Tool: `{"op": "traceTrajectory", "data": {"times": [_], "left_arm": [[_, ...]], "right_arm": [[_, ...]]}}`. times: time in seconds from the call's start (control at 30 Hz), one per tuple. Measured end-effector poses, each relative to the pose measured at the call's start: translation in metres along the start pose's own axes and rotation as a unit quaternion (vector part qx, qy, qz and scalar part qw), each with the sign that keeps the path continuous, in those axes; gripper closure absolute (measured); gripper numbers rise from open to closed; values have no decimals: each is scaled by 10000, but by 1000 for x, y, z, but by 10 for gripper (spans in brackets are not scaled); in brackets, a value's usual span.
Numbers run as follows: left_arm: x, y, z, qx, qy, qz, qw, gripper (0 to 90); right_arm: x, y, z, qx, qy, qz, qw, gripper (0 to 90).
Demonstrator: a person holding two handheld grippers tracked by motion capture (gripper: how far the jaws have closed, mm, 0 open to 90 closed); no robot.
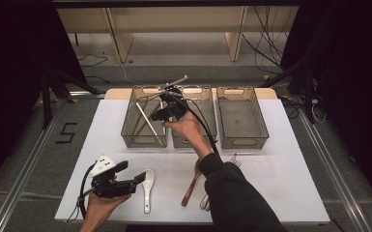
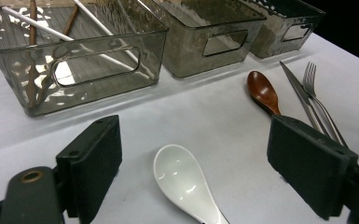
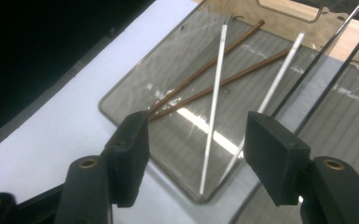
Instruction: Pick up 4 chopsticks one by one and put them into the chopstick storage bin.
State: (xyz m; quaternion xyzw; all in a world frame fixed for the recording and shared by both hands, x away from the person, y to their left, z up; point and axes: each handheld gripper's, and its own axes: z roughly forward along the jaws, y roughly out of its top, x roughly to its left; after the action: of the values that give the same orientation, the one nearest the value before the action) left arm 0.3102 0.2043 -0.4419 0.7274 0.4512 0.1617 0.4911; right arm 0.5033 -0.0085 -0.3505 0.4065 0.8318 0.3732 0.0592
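3 bins: clear grey plastic, in a row on the white table [image 1: 280, 169].
left gripper [image 2: 193, 172]: jaws wide, nothing between the pads, low over a white ceramic spoon [image 2: 184, 182].
left bin [image 3: 135, 88]: holds 2 white chopsticks [image 3: 213, 112] and 2 brown wooden chopsticks [image 3: 205, 70].
right gripper [image 3: 196, 154]: jaws wide, empty, above that bin.
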Motion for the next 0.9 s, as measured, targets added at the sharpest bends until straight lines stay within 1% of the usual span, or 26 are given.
{"op": "traceTrajectory", "data": {"times": [0.03,0.27,0.3,0.43,0.5,0.67,0.73,0.77,0.9], "left_arm": [[0,0,0,34,2,37,10000,175],[-1,0,2,93,14,-8,10000,174],[-1,0,2,138,13,24,9999,174],[-3,0,4,193,19,-18,9998,171],[-4,0,4,215,14,34,9998,171],[-6,0,5,226,-20,25,9997,171],[-7,0,5,255,-14,72,9996,171],[-8,-1,6,271,-23,62,9996,171],[-11,-1,7,287,-61,80,9995,171]], "right_arm": [[0,-2,-3,-4,7,-2,10000,394],[-2,-23,-26,-61,48,-173,9998,379],[-2,-26,-29,-86,53,-189,9998,378],[-3,-40,-42,-159,79,-263,9995,370],[-5,-48,-49,-220,116,-250,9994,369],[-9,-69,-62,-329,152,-227,9991,356],[-11,-78,-67,-383,174,-235,9988,353],[-12,-83,-70,-399,169,-229,9988,352],[-18,-102,-81,-504,196,-160,9984,352]]}}
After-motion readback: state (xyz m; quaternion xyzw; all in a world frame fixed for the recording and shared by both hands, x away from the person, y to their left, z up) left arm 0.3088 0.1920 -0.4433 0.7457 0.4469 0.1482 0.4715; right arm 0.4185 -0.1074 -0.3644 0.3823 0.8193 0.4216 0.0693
